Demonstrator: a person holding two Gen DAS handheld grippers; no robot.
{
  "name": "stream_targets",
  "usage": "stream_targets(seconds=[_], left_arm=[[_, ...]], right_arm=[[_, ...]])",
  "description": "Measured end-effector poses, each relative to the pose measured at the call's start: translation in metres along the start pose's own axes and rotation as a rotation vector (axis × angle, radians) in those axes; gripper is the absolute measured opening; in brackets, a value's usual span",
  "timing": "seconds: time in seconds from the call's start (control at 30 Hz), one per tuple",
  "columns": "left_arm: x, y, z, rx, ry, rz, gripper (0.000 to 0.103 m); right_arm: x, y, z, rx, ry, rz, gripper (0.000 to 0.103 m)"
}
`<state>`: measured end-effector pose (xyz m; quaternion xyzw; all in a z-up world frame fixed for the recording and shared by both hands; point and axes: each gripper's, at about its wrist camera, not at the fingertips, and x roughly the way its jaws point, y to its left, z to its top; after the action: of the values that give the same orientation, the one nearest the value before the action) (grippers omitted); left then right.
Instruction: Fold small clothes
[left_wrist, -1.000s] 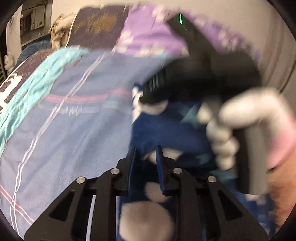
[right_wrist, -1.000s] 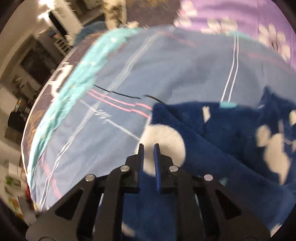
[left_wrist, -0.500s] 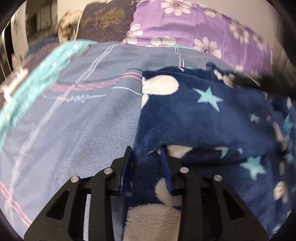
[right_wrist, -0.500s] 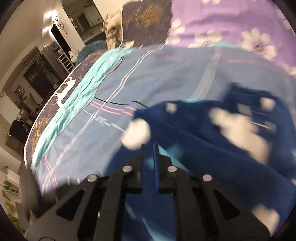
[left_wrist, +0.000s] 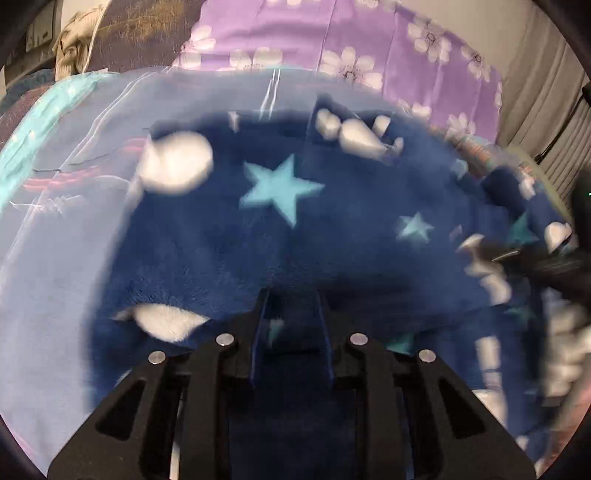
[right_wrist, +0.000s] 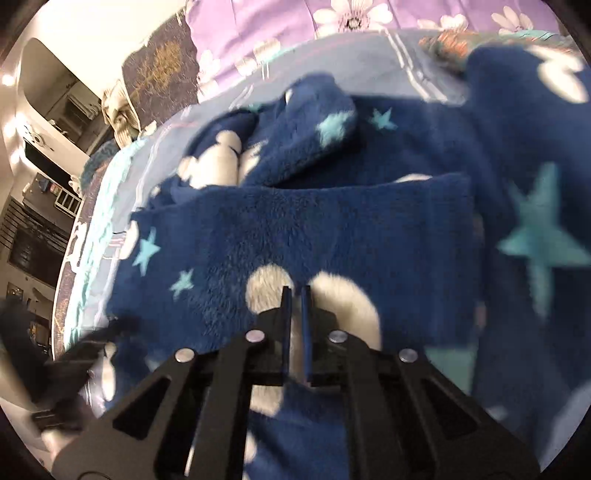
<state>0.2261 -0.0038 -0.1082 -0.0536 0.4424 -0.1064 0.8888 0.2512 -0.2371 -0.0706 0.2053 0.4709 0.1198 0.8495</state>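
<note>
Navy starred fleece (left_wrist: 332, 236) (white blobs), lilac floral pillow (left_wrist: 332, 40)

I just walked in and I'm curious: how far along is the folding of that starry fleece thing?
Partly done: the navy star-print fleece garment already shows one layer folded over itself on the blue bedsheet. In hand: the right tongs pinch it; the left tongs are closing on fleece. Left: finishing and flattening the fold.

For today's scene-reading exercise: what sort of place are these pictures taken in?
Most likely a bedroom, on a bed. A blue bedsheet covers the wide soft surface, a purple flowered pillow lies at its far end, and household furniture stands beyond the bed's edge.
</note>
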Motion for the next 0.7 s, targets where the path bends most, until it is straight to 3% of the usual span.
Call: stream_targets(seconds=[0.07, 0.1, 0.13, 0.2, 0.27, 0.3, 0.33, 0.43, 0.5, 0.6, 0.67, 0.7], left_arm=[[-0.005, -0.001, 0.0, -0.01, -0.011, -0.012, 0.026], [-0.006, -0.001, 0.001, -0.014, -0.005, -0.018, 0.026], [-0.006, 0.0, 0.001, -0.014, -0.004, -0.021, 0.026], [-0.006, 0.0, 0.001, -0.019, -0.005, -0.025, 0.026], [-0.006, -0.004, 0.0, -0.001, -0.006, -0.003, 0.026], [-0.005, -0.005, 0.002, 0.006, -0.006, 0.005, 0.027], [-0.005, -0.007, 0.002, 0.015, -0.008, 0.015, 0.027], [-0.006, -0.001, 0.001, 0.019, -0.009, 0.021, 0.027], [-0.01, -0.003, 0.002, 0.023, -0.014, 0.025, 0.027], [-0.022, -0.007, 0.008, 0.018, -0.036, -0.014, 0.028], [-0.032, -0.012, 0.015, 0.016, -0.068, -0.041, 0.029], [-0.037, -0.016, 0.019, 0.02, -0.082, -0.049, 0.03]], right_arm=[[-0.05, -0.024, 0.0, 0.015, -0.113, 0.016, 0.013], [-0.07, -0.037, 0.001, 0.036, -0.161, 0.018, 0.023], [-0.095, -0.058, 0.003, 0.078, -0.227, 0.011, 0.034], [-0.146, -0.113, 0.003, 0.214, -0.357, -0.036, 0.039], [-0.186, -0.175, -0.001, 0.422, -0.454, -0.057, 0.047], [-0.205, -0.215, -0.01, 0.575, -0.512, -0.033, 0.053], [-0.216, -0.247, -0.019, 0.699, -0.551, 0.011, 0.054], [-0.219, -0.309, -0.041, 0.941, -0.568, 0.087, 0.061], [-0.21, -0.331, -0.051, 1.03, -0.562, 0.127, 0.063], [-0.197, -0.349, -0.047, 1.066, -0.562, 0.156, 0.061], [-0.197, -0.35, -0.04, 1.058, -0.59, 0.121, 0.055], [-0.199, -0.35, -0.036, 1.051, -0.602, 0.091, 0.045]])
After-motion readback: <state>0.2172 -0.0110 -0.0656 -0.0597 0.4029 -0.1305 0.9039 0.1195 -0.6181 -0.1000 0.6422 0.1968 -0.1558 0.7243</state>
